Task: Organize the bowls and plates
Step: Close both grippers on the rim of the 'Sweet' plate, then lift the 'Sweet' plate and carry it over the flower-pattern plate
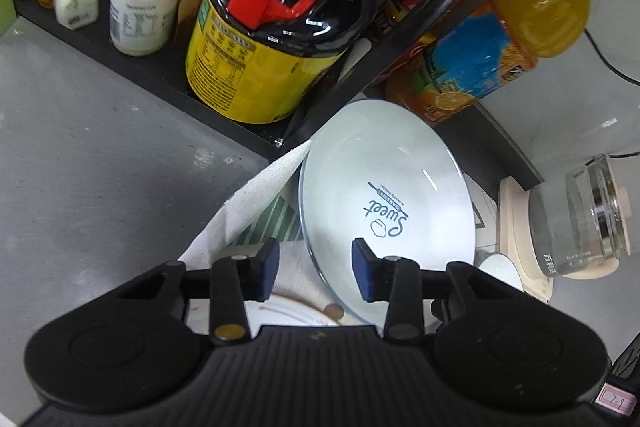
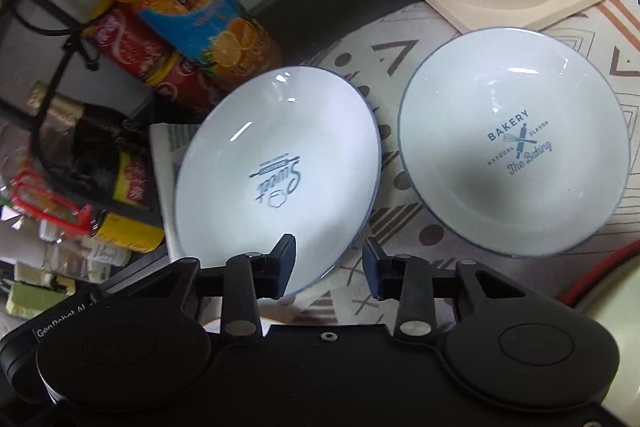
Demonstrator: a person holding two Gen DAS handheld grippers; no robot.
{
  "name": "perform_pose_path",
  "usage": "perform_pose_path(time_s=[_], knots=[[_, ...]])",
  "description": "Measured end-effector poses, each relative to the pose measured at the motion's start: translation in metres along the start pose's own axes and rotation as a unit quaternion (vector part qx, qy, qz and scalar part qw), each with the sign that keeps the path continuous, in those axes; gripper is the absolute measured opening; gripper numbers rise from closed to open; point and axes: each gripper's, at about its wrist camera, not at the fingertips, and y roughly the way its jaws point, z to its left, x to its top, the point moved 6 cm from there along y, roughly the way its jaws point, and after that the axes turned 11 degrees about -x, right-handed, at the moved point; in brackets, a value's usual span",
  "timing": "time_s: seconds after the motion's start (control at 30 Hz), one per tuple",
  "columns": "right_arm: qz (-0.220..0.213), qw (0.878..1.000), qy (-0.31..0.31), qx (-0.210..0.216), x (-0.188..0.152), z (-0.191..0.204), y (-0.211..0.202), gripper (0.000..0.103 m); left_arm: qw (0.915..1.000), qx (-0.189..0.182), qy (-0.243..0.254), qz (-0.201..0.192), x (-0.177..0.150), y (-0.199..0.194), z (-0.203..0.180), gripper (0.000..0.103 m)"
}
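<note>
Left claw (image 1: 315,269) hides the "Sweet" plate (image 1: 384,203) edge — contact unclear.

My left gripper (image 1: 315,269) hangs over the near rim of the Sweet plate (image 1: 386,203), jaws parted with the rim between them; I can't quite tell if the pads touch. The plate lies on a patterned cloth (image 1: 256,203), beside a dark sauce jug (image 1: 264,39).
</note>
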Motion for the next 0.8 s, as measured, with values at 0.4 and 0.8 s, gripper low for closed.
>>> perform_pose_path(time_s=[0.4, 0.8], knots=[[0.032, 0.999, 0.023, -0.022, 0.011, -0.003, 0.043, 0.022, 0.9996, 0.009, -0.020, 0.018, 0.007, 0.038, 0.014, 0.023], [0.014, 1.000, 0.021, -0.013, 0.013, -0.006, 0.052, 0.017, 0.9998, 0.004, -0.008, 0.020, 0.003, 0.049, 0.010, 0.009]])
